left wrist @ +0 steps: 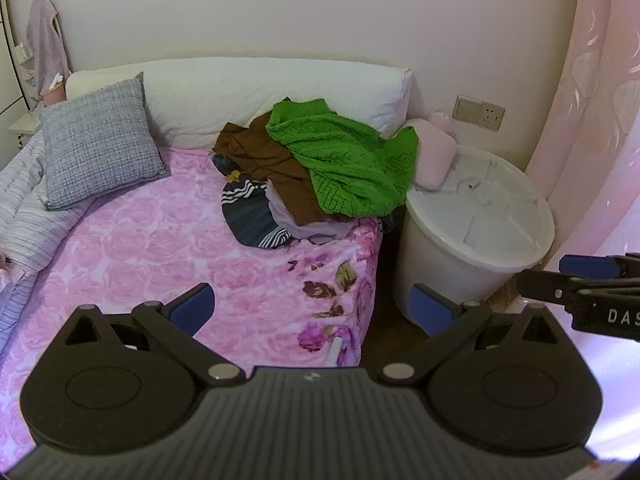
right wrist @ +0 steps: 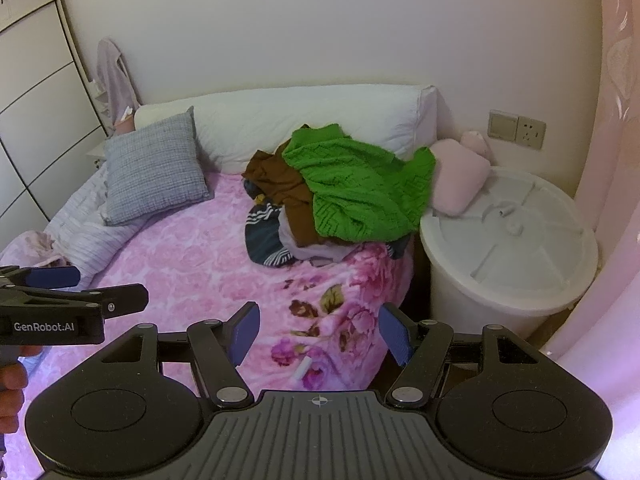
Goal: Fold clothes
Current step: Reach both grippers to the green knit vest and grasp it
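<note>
A heap of clothes lies at the far right corner of the bed. On top is a green knitted sweater (left wrist: 348, 160) (right wrist: 356, 192), over a brown garment (left wrist: 272, 160) (right wrist: 288, 192) and a dark striped one (left wrist: 252, 216) (right wrist: 264, 240). My left gripper (left wrist: 316, 308) hovers open above the bed's near right edge, well short of the heap, with nothing between its fingers. My right gripper (right wrist: 320, 332) is also open and holds nothing, just to the right of the left one. Each gripper shows at the edge of the other's view.
The bed has a pink floral cover (left wrist: 160, 240). A grey cushion (left wrist: 100, 140) and a long white pillow (left wrist: 248, 92) lie at its head, a striped quilt (left wrist: 24, 208) on the left. A white lidded bin (left wrist: 480, 224) stands right of the bed, bearing a pink pillow (left wrist: 434, 156).
</note>
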`<state>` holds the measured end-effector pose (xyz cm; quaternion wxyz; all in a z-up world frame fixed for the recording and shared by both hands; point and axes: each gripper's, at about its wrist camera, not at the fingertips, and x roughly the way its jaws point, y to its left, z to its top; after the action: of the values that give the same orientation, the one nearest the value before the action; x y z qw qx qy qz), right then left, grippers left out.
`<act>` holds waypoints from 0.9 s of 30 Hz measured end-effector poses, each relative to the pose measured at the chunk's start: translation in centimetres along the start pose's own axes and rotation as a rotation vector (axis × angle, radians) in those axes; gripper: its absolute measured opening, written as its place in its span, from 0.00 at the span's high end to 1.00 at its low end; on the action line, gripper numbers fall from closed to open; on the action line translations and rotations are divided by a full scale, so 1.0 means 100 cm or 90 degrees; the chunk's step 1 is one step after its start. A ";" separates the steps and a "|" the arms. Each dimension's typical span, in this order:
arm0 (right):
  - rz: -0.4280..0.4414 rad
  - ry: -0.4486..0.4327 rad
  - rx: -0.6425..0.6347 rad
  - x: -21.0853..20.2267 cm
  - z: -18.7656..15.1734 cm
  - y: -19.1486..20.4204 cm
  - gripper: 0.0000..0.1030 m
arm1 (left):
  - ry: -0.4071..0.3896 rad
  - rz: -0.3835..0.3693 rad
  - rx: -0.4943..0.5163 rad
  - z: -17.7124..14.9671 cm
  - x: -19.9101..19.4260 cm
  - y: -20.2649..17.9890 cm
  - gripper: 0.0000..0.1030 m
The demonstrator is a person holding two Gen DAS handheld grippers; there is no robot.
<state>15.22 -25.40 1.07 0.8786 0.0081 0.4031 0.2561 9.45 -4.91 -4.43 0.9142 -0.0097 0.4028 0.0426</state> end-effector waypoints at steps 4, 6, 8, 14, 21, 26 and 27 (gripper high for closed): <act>0.007 0.024 0.014 0.019 0.007 -0.010 0.39 | 0.017 -0.003 -0.001 0.008 0.022 0.000 0.01; 0.017 0.029 0.022 0.030 0.011 -0.016 0.39 | 0.023 -0.004 -0.001 0.013 0.035 0.001 0.01; 0.014 0.027 0.034 0.044 0.016 -0.023 0.39 | 0.030 -0.006 0.000 0.021 0.052 0.002 0.01; 0.019 0.037 0.057 0.103 0.045 -0.050 0.39 | 0.063 -0.013 -0.007 0.053 0.123 0.004 0.01; 0.006 0.058 0.090 0.199 0.098 -0.092 0.39 | 0.103 -0.019 -0.021 0.115 0.228 0.011 0.01; -0.020 0.063 0.088 0.258 0.135 -0.112 0.39 | 0.123 -0.018 -0.016 0.157 0.297 0.014 0.01; -0.026 0.065 0.090 0.268 0.141 -0.115 0.39 | 0.127 -0.020 -0.017 0.162 0.307 0.015 0.01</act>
<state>44.95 -20.44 -10.85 0.8590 0.0487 0.4648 0.2090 41.88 -0.39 -16.10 0.8701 -0.0322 0.4907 0.0322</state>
